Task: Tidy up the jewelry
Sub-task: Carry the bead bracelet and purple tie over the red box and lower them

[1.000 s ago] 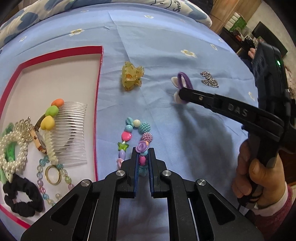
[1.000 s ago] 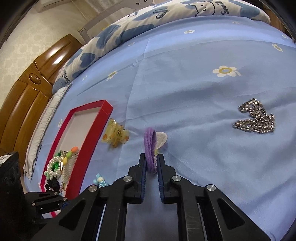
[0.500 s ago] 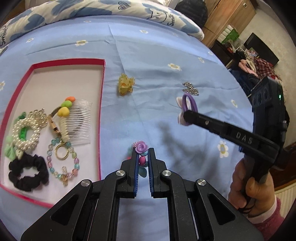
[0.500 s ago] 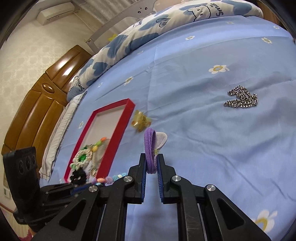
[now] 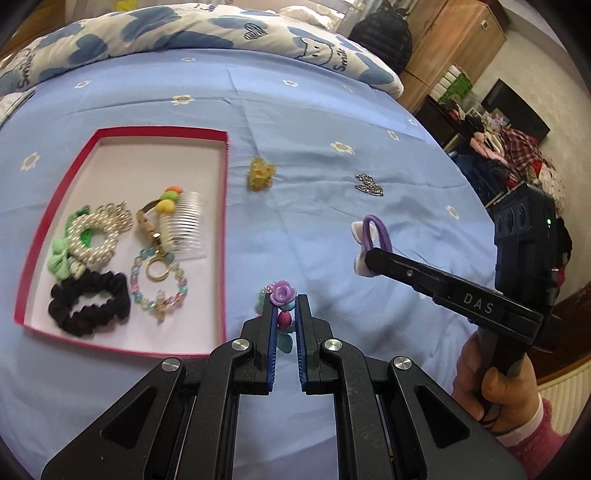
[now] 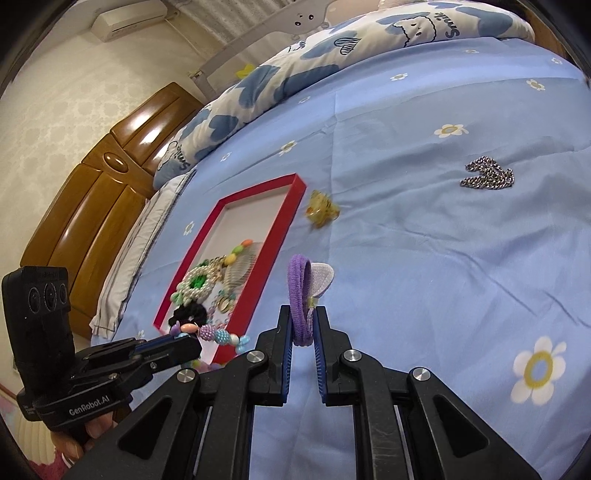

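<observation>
My left gripper [image 5: 284, 308] is shut on a colourful bead bracelet [image 5: 283, 295] with a purple rose bead and holds it above the blue bedsheet. It also shows in the right wrist view [image 6: 192, 341], with the bracelet [image 6: 216, 335] hanging from it. My right gripper [image 6: 303, 321] is shut on a purple hair tie [image 6: 300, 291] with a white ear piece, raised off the sheet; it appears in the left wrist view [image 5: 369, 258] too. A red-rimmed box [image 5: 225, 206] lies to the left, holding a pearl bracelet [image 5: 96, 236], black scrunchie [image 5: 90, 302], clear comb [image 5: 188, 225] and bead chain.
A yellow hair claw [image 5: 260, 172] lies on the sheet just right of the box [image 6: 291, 218]. A silver chain [image 5: 369, 184] lies farther right [image 6: 487, 178]. A folded quilt [image 5: 184, 33] runs along the far edge. A wooden headboard [image 6: 92, 206] stands beyond the bed.
Both grippers have risen away from the sheet, lifting the bead bracelet and the purple hair tie off it. The box and loose items look smaller and farther.
</observation>
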Motion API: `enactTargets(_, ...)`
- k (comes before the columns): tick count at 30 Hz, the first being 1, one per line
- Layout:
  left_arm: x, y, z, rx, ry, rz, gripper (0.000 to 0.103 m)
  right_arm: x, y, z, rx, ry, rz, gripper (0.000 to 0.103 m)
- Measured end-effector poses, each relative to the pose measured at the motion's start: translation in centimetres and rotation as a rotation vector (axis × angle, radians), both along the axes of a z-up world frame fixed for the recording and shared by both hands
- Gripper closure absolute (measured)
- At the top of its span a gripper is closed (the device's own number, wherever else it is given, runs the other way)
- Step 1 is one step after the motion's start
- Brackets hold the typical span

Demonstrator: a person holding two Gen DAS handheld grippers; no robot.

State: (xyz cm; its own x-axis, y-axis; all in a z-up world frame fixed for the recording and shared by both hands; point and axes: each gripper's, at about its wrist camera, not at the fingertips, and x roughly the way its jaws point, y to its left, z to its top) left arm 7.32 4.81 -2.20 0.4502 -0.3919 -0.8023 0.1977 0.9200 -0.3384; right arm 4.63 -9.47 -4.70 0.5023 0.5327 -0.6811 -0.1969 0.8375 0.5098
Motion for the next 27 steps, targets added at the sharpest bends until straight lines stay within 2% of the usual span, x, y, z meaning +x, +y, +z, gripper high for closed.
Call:
enactTargets(17,-1.0,4.8,0.8,-0.036,-0.017,0.117,0.095,-1.2,4.8,0.9,-0.018,-0.013,0.093,0.092)
enactTargets(27,-1.1,6.2,0.8,-0.025,-0.016,0.157,0.095,-1.3,6.5,1.1,-0.024,-0.015,0.130,0.092)
